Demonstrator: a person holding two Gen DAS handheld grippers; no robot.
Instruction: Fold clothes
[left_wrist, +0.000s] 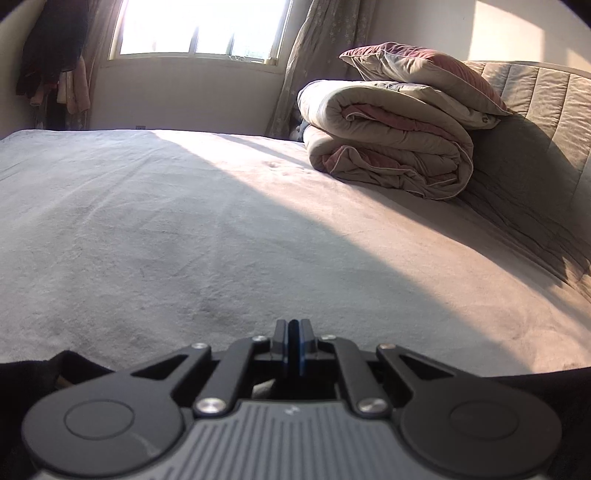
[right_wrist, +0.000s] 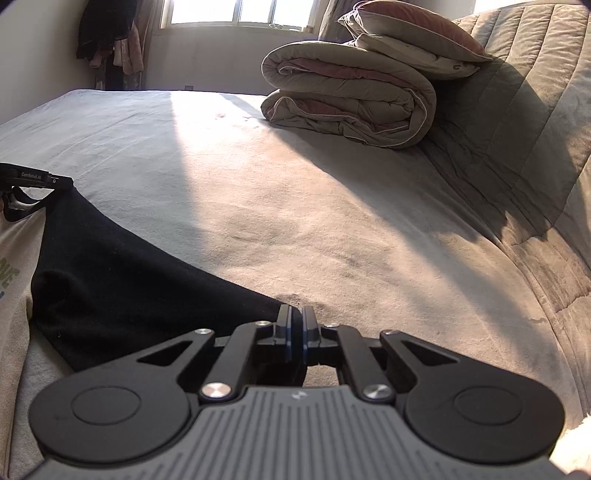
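**Right wrist view: black garment held taut over the bed**

Right wrist view shows the black garment (right_wrist: 122, 291) stretched low above the bed (right_wrist: 295, 192), its near corner pinched in the right gripper (right_wrist: 296, 334), jaws closed on the cloth. Its far corner runs up to the left gripper (right_wrist: 55, 181); the left view shows those jaws pressed together, dark fabric beneath. No crease shows, so folding seems barely begun. Beyond the garment, a folded duvet (right_wrist: 351, 99) sits by the headboard (right_wrist: 535, 92).
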